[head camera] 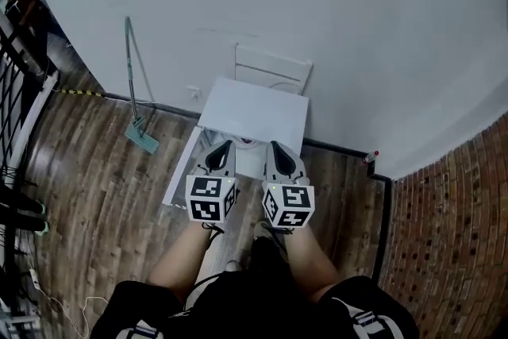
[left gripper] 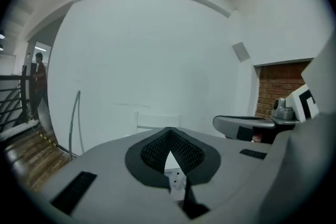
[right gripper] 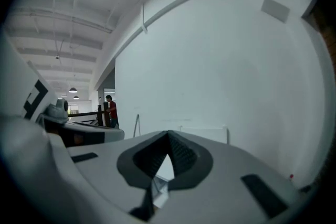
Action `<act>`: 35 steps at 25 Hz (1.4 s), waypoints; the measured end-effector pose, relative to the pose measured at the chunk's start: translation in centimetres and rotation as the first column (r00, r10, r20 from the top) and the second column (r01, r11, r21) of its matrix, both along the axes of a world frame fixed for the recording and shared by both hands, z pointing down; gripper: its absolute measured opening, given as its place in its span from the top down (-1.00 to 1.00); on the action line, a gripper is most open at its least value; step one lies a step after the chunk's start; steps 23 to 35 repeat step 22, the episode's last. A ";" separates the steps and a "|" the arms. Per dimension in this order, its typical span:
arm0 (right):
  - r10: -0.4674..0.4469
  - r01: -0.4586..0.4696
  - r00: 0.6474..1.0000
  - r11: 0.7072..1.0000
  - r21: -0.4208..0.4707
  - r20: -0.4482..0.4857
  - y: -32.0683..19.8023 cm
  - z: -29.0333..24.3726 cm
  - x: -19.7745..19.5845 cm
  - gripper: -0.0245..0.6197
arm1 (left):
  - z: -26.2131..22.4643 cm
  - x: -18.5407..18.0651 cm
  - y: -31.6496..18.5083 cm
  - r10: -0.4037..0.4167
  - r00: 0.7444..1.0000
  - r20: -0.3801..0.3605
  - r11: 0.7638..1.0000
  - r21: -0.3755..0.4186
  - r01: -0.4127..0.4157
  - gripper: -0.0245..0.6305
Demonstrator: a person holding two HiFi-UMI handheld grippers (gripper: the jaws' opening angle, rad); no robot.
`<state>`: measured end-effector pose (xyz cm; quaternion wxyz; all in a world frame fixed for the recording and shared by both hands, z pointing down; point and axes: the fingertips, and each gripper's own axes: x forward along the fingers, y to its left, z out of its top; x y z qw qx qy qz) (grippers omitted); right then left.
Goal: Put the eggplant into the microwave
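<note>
The left claw (head camera: 223, 147) and the right claw (head camera: 277, 147) are both pressed together, side by side above a white tabletop (head camera: 255, 113) near the white wall (head camera: 317, 4)

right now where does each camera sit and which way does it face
Head view: on the person's head, steeply down onto the left hand-held gripper, right hand-held gripper and white table; forearms show.
Left gripper view: rides that gripper, faces the white wall past its shut jaws.
Right gripper view: same, its own jaws shut.
Shared: head and left gripper views both show the mop.
</note>
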<state>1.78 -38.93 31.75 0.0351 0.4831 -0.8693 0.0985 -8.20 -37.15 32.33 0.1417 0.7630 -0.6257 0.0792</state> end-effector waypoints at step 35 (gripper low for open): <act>-0.037 0.031 0.997 0.995 0.094 0.066 0.6 -8.6 1.3 0.91 | -8.3 0.7 0.1 -0.004 0.999 0.052 0.993 0.119 -0.002 0.93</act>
